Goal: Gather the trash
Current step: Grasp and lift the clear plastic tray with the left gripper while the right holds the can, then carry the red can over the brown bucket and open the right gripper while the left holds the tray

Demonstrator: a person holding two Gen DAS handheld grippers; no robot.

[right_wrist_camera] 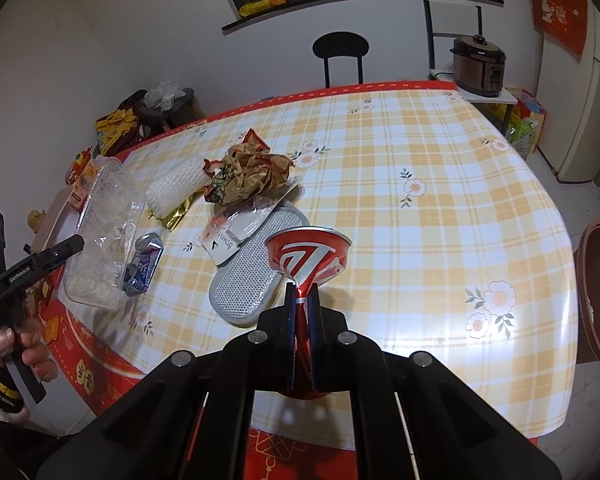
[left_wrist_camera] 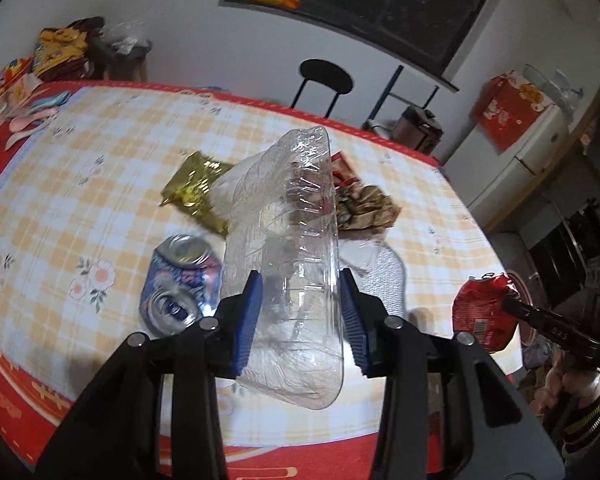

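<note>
A wide stretch of the table (right_wrist_camera: pixel 440 208) toward its right edge is left bare. The middle toward the left edge is crowded by a crumpled brown wrapper (right_wrist_camera: pixel 252 174), a grey mesh pad (right_wrist_camera: pixel 248 280) and a crushed blue can (right_wrist_camera: pixel 144 264).

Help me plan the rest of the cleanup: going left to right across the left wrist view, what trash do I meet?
Crushed blue can on the table → clear plastic container gripped by the left gripper → crumpled brown paper → crushed red can held by the right gripper.
</note>
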